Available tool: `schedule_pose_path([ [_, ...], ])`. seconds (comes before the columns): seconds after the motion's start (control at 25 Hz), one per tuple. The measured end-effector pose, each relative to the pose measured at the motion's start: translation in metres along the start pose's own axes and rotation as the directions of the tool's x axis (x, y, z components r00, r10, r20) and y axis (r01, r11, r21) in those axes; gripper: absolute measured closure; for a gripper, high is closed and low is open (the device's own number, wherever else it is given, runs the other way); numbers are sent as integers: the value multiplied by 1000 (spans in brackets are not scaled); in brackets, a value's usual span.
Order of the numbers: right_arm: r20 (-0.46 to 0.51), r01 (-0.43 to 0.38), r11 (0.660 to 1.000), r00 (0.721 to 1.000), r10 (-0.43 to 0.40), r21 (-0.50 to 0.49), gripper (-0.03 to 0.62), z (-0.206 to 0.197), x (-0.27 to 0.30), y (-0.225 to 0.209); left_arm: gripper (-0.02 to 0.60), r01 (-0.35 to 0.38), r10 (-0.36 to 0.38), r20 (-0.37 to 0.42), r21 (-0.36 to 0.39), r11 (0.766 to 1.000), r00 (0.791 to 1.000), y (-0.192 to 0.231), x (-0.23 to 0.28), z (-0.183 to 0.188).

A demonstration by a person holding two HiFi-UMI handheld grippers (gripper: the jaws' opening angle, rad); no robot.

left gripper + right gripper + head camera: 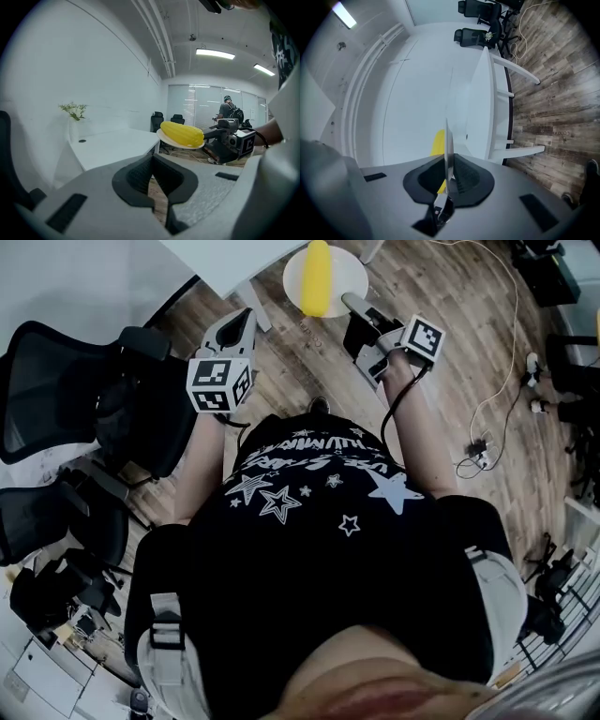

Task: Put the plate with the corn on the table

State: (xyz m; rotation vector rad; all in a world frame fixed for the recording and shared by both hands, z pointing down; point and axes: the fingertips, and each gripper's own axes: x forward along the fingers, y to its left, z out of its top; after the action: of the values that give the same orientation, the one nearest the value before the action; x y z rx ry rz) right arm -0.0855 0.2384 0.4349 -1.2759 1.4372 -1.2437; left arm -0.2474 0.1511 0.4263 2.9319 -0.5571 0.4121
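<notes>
A white plate carrying a yellow corn cob hangs in the air above the wooden floor, just off the corner of the white table. My right gripper is shut on the plate's rim. In the right gripper view the plate shows edge-on between the pads, with the corn on its left side. My left gripper is to the plate's left, shut and holding nothing. The left gripper view shows the corn, the plate and the table ahead.
Black office chairs stand at my left. Cables and a power strip lie on the floor at right. A vase with flowers stands on the table's far side. A person with a backpack stands far back.
</notes>
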Motion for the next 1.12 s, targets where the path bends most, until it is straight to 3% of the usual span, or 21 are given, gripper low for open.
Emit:
schedule_pose_path([
  [0.28,-66,30,999,997,-29,21,559,70,17,-13,577,-69,69,7,-21,997,998,-1,63,36],
  [0.6,-55,18,999,998,-15,39,559,78,20,-22,575,-95,94,-15,-32,995,995,9,63,26],
  [0.88,-22,24,1000,999,-24,20,559,86,21,-35,575,-58,58,4,-26,998,998,15,87,23],
  [1.12,-20,50,999,999,-50,15,559,138,98,-36,575,-38,37,-2,-49,998,999,80,157,48],
])
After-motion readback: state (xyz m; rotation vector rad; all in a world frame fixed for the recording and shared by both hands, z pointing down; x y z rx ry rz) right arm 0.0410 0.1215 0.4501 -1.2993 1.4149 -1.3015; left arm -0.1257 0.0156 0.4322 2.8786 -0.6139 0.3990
